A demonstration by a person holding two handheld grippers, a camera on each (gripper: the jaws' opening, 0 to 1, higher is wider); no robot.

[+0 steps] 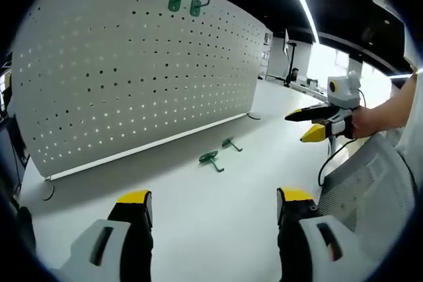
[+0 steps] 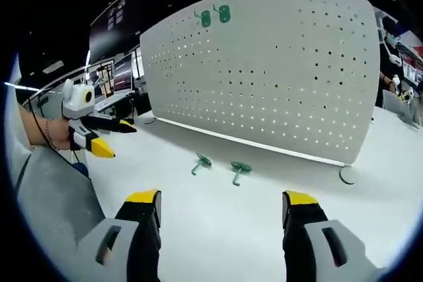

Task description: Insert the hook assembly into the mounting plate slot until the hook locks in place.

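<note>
Green plastic hooks (image 1: 211,158) (image 2: 239,168) lie loose on my white surface (image 1: 218,229) before the perforated white mounting plate (image 1: 132,70), awaiting pickup; my left claw (image 1: 215,206) and right claw (image 2: 221,206) both gape, empty.

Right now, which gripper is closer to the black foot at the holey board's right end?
Right. The foot lies just ahead of the right gripper, slightly right; the left gripper hangs by the board's other end.
</note>
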